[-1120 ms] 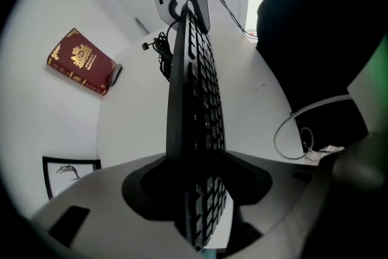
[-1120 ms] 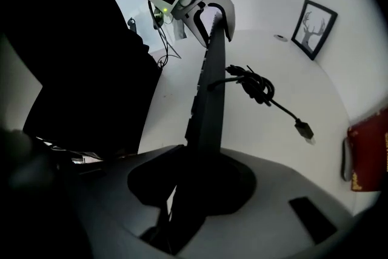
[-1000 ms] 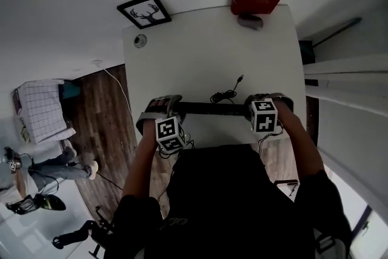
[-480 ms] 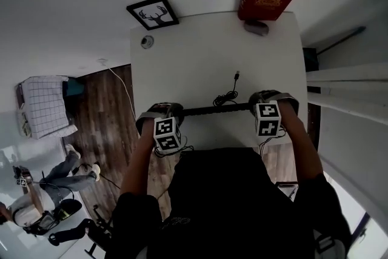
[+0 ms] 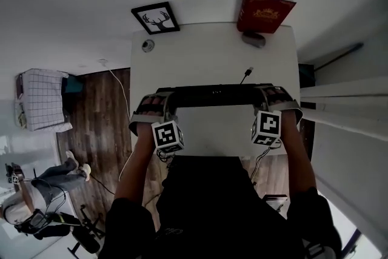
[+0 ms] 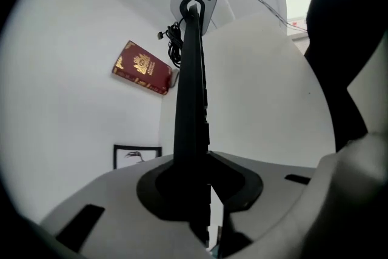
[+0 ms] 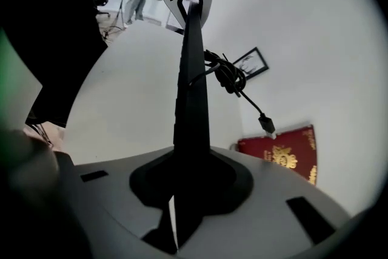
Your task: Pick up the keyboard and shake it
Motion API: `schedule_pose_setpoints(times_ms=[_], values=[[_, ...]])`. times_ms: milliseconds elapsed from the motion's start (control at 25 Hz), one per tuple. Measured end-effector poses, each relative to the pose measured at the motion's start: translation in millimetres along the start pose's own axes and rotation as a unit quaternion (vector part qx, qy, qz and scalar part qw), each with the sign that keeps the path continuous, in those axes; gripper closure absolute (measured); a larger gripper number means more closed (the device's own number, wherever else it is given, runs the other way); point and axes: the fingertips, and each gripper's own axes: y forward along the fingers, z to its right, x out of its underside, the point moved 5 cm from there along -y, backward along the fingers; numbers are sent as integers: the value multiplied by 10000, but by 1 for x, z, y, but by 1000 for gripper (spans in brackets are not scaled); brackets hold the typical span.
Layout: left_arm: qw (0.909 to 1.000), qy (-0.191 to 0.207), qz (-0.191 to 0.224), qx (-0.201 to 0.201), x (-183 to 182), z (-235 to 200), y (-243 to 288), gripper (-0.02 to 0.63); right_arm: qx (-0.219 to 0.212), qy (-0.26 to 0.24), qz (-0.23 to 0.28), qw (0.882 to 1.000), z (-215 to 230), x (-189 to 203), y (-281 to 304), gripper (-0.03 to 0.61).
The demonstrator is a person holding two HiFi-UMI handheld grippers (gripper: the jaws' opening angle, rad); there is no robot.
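The black keyboard (image 5: 212, 95) hangs above the white table (image 5: 206, 51), held by its two ends. My left gripper (image 5: 159, 103) is shut on its left end and my right gripper (image 5: 271, 96) on its right end. Both sets of jaws have just been closing with the keyboard between them. In the left gripper view the keyboard (image 6: 191, 88) runs edge-on from my left gripper (image 6: 197, 188) up to the right gripper (image 6: 193, 6). The right gripper view shows the keyboard (image 7: 191, 88) running from my right gripper (image 7: 191, 182) to the left gripper (image 7: 188, 0). Its coiled cable (image 7: 233, 79) dangles free.
A red book (image 5: 265, 8) leans at the table's far right with a small grey object (image 5: 253, 39) before it. A framed deer picture (image 5: 156, 18) and a small round object (image 5: 148, 45) sit at the far left. A person (image 5: 36, 179) is on the wooden floor to the left.
The keyboard has come up off the table and moved away from me, turning from edge-on to broad side showing. Both grippers rose with it, and the cable lifted off the table.
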Motion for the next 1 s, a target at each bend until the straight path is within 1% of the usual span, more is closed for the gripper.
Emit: schedule_pose_setpoints(times_ms=[80, 200, 320, 480, 560, 640, 720, 800, 880, 920, 1000], values=[[9984, 192, 33, -539, -11, -33, -13, 531, 573, 114, -171, 9981, 25, 7, -18, 495], [9907, 427, 243, -1273, -27, -82, -41, 531, 1408, 297, -449, 9886, 62, 14, -57, 495], [9790, 639, 531, -1862, -42, -120, -74, 532, 2055, 321, -681, 9758, 92, 23, -96, 495], [9588, 1048, 1014, -2440, -62, -138, -136, 534, 2697, 325, -1085, 9563, 116, 31, -142, 495], [9460, 1300, 1234, -2701, -68, -141, -167, 534, 2954, 421, -1216, 9467, 124, 32, -162, 494], [9346, 1547, 1260, -2945, -68, -141, -191, 531, 3137, 469, -1264, 9399, 130, 26, -179, 494], [9279, 1628, 1266, -3107, -61, -142, -209, 528, 3269, 425, -1325, 9348, 132, 15, -193, 494], [9259, 1540, 1350, -3175, -48, -144, -220, 529, 3390, 363, -1428, 9292, 132, -1, -207, 494], [9265, 1381, 1420, -3201, -35, -147, -224, 531, 3493, 344, -1539, 9237, 132, -15, -219, 494], [9272, 1307, 1394, -3222, -31, -148, -226, 531, 3519, 339, -1602, 9216, 132, -21, -223, 494], [9292, 1188, 1196, -3289, -24, -153, -227, 531, 3510, 327, -1749, 9193, 132, -32, -228, 494]])
